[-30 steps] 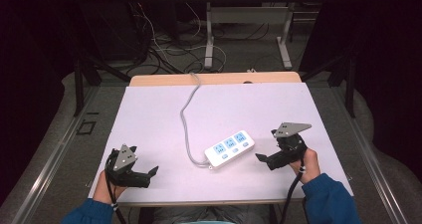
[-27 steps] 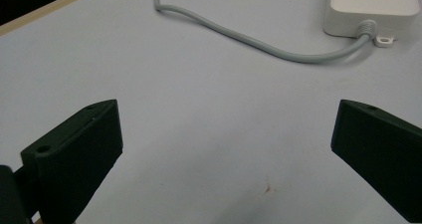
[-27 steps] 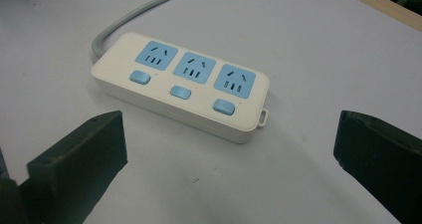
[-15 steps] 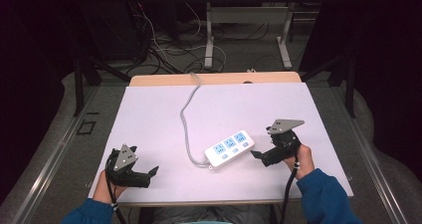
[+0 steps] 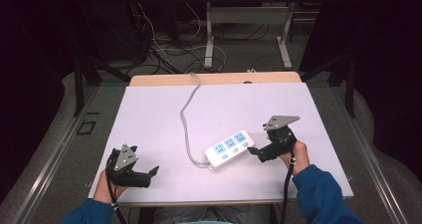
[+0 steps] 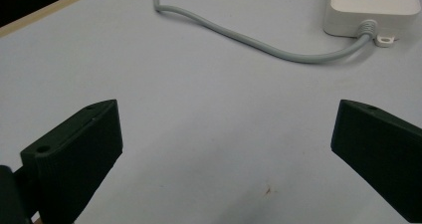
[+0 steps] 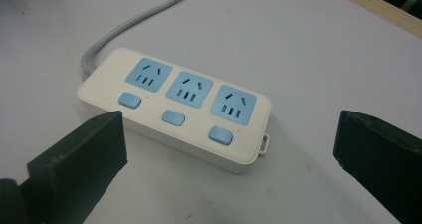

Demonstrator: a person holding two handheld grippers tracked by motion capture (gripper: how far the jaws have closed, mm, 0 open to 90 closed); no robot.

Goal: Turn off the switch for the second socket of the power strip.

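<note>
A white power strip (image 5: 230,148) with three blue sockets and three blue switches lies near the middle of the white table (image 5: 149,114); it also fills the right gripper view (image 7: 174,109). Its grey cable (image 5: 185,119) curves toward the far edge and shows in the left gripper view (image 6: 239,35), with the strip's cable end (image 6: 370,12) at the top right. My right gripper (image 5: 253,154) is open, its jaws just off the strip's right end, nothing between them. At the front left, my left gripper (image 5: 152,173) stands open over bare table.
A wooden strip (image 5: 214,78) edges the table's far side. Beyond it stand metal table legs (image 5: 209,35) and loose cables on the floor (image 5: 159,50). A small brown mark (image 6: 268,189) dots the table between the left jaws.
My right gripper has moved left and a little lower, closing in on the power strip's right end. The left gripper and the strip have stayed put.
</note>
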